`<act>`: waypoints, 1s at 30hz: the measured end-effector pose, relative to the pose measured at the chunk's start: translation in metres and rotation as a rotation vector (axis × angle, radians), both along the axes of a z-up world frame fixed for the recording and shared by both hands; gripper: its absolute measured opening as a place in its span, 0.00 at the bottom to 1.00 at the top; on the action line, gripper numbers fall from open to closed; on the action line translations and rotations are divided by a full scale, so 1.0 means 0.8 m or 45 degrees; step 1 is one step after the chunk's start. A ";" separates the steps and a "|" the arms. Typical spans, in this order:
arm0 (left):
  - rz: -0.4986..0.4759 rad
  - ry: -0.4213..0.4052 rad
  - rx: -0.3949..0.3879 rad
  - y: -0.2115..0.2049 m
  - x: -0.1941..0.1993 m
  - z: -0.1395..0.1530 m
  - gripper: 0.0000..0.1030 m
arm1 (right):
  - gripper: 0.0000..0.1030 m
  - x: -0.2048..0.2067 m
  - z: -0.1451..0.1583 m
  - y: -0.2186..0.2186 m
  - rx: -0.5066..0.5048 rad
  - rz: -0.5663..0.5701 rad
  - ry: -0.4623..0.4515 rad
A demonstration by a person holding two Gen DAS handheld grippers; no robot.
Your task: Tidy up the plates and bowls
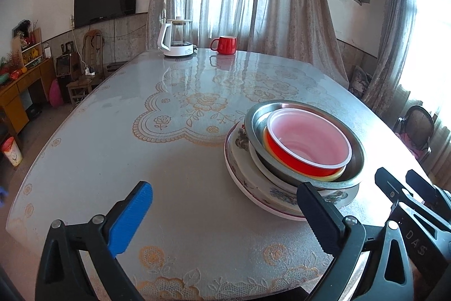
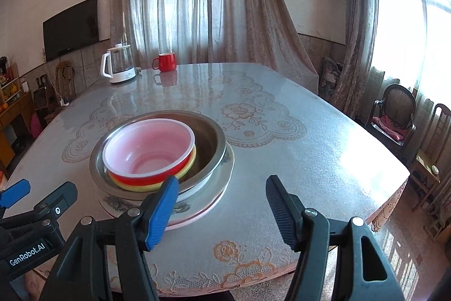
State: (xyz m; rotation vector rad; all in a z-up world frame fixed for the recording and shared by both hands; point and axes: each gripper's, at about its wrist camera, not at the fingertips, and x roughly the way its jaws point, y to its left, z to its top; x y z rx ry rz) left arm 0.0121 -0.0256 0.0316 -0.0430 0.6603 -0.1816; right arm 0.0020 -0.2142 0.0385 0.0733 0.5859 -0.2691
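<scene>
While stacked, bowls [image 1: 308, 143] sit beyond fingers [image 1: 132, 219], w/o contact.

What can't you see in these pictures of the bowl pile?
- Yellow bowl: both views show only its rim; the red bowl nested in it hides the rest.
- Flowered plates: how many there are is unclear; the metal bowl covers them.
- Plate pattern at the front: the left view's black finger and the right view's blue finger block it.
- Red mug: too far to see inside.

"DAS" on the right tongs' black body [image 1: 416, 240], "GenRobot.AI" on the left tongs' black body [image 2: 26, 254]
</scene>
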 end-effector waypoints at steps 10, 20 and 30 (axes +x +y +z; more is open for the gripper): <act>0.052 -0.046 0.039 -0.003 -0.013 0.005 1.00 | 0.63 -0.004 -0.005 -0.003 0.073 0.045 0.008; 0.118 -0.081 0.097 -0.004 -0.016 0.002 1.00 | 0.63 -0.003 -0.007 0.004 0.056 0.067 0.004; 0.117 -0.074 0.090 -0.004 -0.014 -0.002 1.00 | 0.63 0.002 -0.010 0.004 0.054 0.066 0.016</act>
